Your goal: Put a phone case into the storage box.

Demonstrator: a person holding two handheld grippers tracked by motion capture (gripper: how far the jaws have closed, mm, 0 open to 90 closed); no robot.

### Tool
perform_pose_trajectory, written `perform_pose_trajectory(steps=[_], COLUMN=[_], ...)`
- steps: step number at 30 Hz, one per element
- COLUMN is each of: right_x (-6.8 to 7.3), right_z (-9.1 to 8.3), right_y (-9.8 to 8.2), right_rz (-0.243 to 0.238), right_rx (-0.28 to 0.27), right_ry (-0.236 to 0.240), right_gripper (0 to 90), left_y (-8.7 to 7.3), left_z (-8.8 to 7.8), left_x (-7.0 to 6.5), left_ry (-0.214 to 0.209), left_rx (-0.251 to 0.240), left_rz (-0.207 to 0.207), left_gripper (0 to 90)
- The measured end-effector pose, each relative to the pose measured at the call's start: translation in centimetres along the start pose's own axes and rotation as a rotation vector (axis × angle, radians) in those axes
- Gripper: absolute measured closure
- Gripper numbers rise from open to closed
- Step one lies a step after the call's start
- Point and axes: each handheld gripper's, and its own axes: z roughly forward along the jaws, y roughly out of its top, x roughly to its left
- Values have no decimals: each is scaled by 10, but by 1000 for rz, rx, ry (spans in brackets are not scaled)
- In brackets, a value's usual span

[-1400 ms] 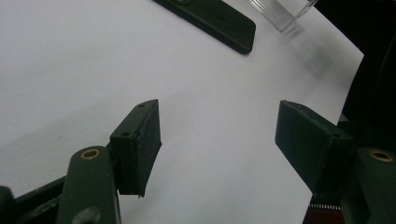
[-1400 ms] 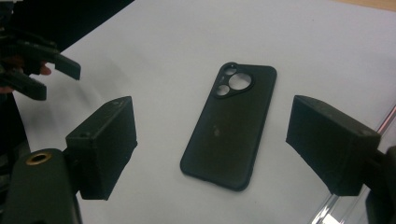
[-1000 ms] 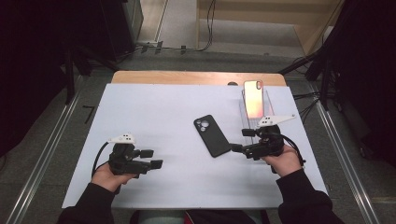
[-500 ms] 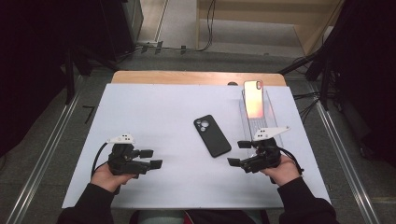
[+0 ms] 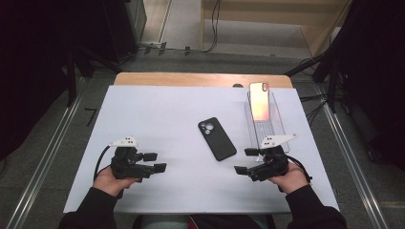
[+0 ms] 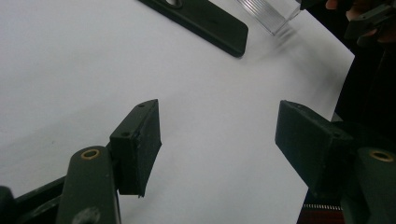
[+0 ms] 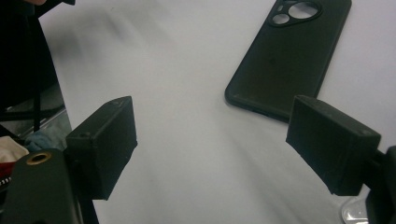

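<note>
A black phone [image 5: 217, 138] lies face down in the middle of the white table [image 5: 157, 114], camera end away from me. A second phone [image 5: 259, 101] with an orange-pink sheen leans upright in a clear stand [image 5: 267, 126] at the right. My left gripper [image 5: 155, 161] rests low at the front left, open and empty, pointing right. My right gripper [image 5: 243, 161] sits at the front right, open and empty, pointing left, just short of the black phone's near end. The right gripper view has the black phone [image 7: 289, 56] beyond the open right gripper [image 7: 212, 144]. In the left gripper view, the left gripper [image 6: 219, 140] is open over bare table.
A wooden strip [image 5: 200, 78] runs along the table's far edge. Metal rails and dark floor flank both sides. In the left gripper view the black phone [image 6: 205, 21] and the stand's corner [image 6: 268, 14] lie far ahead, with the other hand's gripper [image 6: 369, 23] at the upper right.
My right gripper has drawn back toward the table's front edge and sunk lower, away from the black phone's side. The left gripper has stayed put.
</note>
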Motion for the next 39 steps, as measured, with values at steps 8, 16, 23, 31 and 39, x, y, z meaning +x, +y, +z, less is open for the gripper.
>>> perform_pose_trajectory(steps=[8, 16, 23, 31, 39], right_x=[-2, -3, -1, -5, -7], right_z=[-1, -2, 2, 7, 18], right_y=[8, 14, 29, 42, 55], right_rz=[72, 93, 115, 155, 164], right_rx=[-30, -52, -62, -88, -117], right_ry=[-38, -76, -151, -228, -266], right_gripper=[143, 142, 142, 142, 141], left_y=[0, 0, -1, -1, -2], left_z=[0, 0, -2, -3, -3], left_x=[0, -1, -1, 1, 2], left_ry=[1, 0, 6, 8, 13], left_rx=[1, -1, -8, -9, -10], left_rz=[0, 0, -6, -9, -13], left_gripper=[316, 316, 316, 316, 316])
